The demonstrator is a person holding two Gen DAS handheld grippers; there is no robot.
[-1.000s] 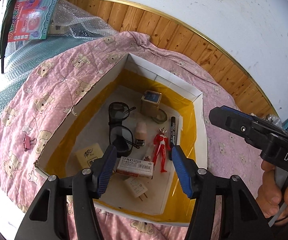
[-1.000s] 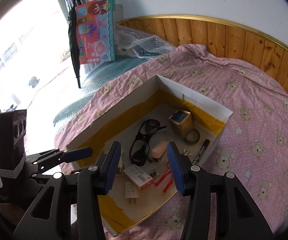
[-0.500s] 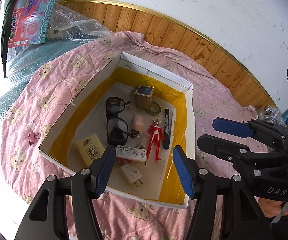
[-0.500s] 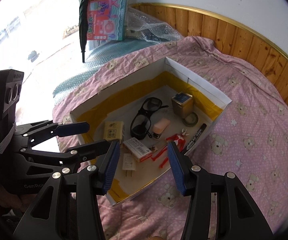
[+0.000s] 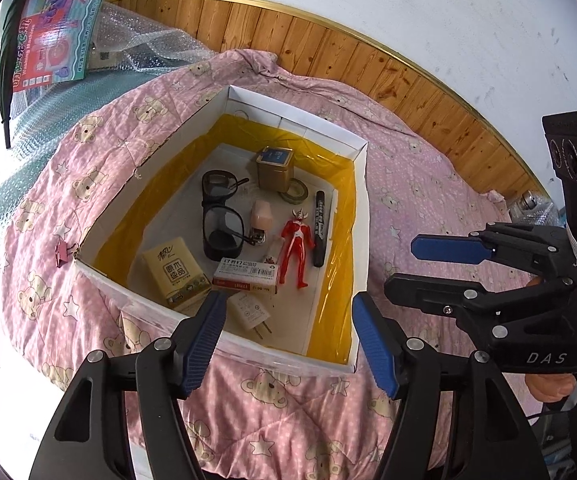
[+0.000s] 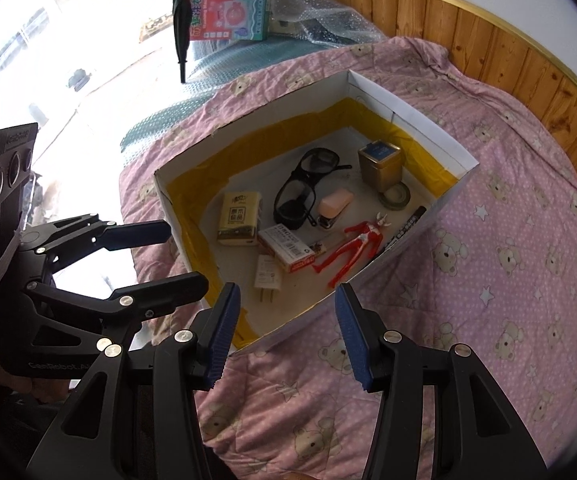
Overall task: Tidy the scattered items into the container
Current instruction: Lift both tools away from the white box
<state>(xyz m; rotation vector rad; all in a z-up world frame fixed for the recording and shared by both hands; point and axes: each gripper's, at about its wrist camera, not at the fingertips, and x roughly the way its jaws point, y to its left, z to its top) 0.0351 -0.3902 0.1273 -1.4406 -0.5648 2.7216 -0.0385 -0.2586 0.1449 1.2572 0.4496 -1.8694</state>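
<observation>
A white cardboard box [image 5: 296, 122] [image 6: 420, 116] with a yellow lining sits on a pink bear-print quilt [image 5: 416, 184]. Inside lie black glasses [image 5: 220, 220], a gold tin [image 5: 274, 168], a tape roll [image 5: 295, 192], a black marker [image 5: 320, 228], a red toy figure [image 5: 297, 242] [image 6: 358, 242], a pink stapler [image 5: 259, 218], a staple box [image 5: 246, 276], a tissue pack [image 5: 174, 270] and a white plug [image 5: 250, 314]. A pink binder clip [image 5: 62, 249] lies on the quilt left of the box. My left gripper [image 5: 287, 304] [image 6: 186, 256] and right gripper [image 6: 286, 294] [image 5: 400, 266] hover open and empty near the box's front edge.
A colourful toy package [image 5: 52, 20], a black umbrella [image 6: 180, 12] and bubble wrap [image 5: 148, 48] lie at the far left. Wood panelling [image 5: 408, 72] lines the wall behind the bed. A hand [image 5: 548, 384] holds the right gripper.
Both grippers have drawn back and upward from over the box, so the whole box now shows. Both stay open and empty; the items inside have not moved.
</observation>
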